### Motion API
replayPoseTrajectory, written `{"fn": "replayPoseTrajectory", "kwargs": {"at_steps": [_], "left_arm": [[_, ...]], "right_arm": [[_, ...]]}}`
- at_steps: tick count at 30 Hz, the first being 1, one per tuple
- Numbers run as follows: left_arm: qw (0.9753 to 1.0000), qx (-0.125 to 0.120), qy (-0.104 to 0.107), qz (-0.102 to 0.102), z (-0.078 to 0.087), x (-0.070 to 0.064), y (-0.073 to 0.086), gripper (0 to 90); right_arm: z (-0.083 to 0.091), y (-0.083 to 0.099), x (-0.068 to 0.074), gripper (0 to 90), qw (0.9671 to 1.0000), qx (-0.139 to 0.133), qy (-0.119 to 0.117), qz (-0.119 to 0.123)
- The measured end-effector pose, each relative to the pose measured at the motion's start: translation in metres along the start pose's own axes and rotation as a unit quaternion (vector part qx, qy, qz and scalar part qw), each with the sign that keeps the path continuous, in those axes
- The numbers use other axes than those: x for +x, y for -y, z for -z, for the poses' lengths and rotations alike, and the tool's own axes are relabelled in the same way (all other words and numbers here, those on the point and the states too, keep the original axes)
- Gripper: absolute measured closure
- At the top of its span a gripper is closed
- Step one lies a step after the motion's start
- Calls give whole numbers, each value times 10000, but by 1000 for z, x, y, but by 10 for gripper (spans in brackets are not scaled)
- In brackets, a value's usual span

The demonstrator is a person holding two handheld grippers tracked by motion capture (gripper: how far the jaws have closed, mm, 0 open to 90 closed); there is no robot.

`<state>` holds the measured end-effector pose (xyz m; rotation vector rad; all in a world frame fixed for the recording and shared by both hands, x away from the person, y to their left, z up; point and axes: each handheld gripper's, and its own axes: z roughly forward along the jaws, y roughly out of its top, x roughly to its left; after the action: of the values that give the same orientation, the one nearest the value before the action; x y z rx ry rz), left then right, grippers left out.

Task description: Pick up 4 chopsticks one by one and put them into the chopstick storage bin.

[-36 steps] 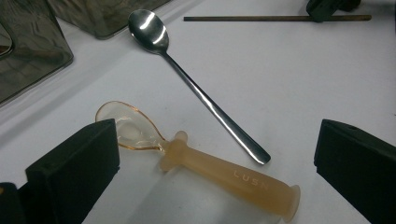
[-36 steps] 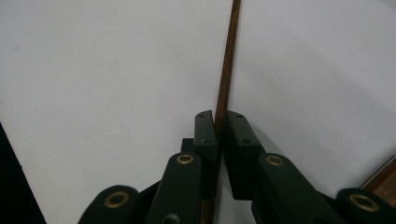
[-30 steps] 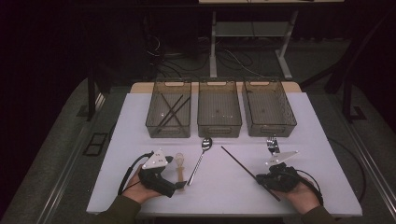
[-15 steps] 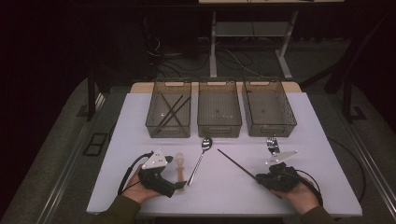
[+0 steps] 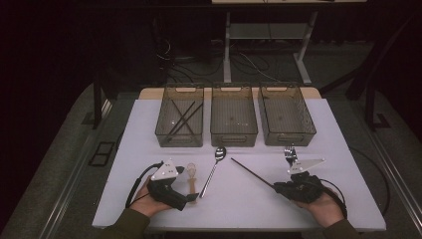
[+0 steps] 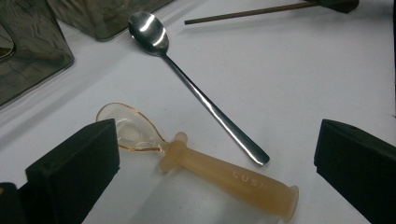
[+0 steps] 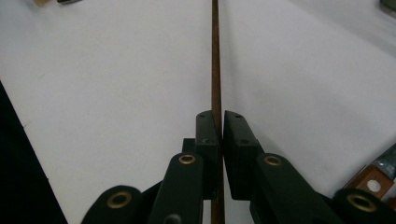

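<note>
Now right tool clamps chopstick; left tool wide.

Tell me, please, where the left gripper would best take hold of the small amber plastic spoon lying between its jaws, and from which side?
Probably the thick handle of the amber plastic spoon, from straight above. The handle is stout, roughly round and lies flat on the white table, while the bowl is thin and shallow. The left gripper is open, one jaw on each side, so it could close across the handle's middle, clear of the metal spoon.

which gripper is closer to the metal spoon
Left. The left gripper sits just beside the metal spoon handle's end, fingers open around the amber spoon. The right gripper is farther off, holding a chopstick.
</note>
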<state>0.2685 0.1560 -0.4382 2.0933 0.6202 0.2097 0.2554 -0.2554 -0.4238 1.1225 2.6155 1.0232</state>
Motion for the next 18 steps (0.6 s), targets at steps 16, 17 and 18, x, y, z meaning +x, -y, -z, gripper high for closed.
{"fn": "replayPoseTrajectory", "kwargs": {"at_steps": [16, 17, 18], "left_arm": [[10000, -22, -7, 36, -1, 0, 0, 0], [10000, -29, -9, 46, -1, 0, 0, 0], [10000, -26, -10, 46, -1, 0, 0, 0]], "right_arm": [[23, -10, -1, 846, 9984, -541, -164, 50], [24, -11, -1, 846, 9984, -544, -165, 58], [24, -12, -1, 846, 9982, -571, -163, 78]]}}
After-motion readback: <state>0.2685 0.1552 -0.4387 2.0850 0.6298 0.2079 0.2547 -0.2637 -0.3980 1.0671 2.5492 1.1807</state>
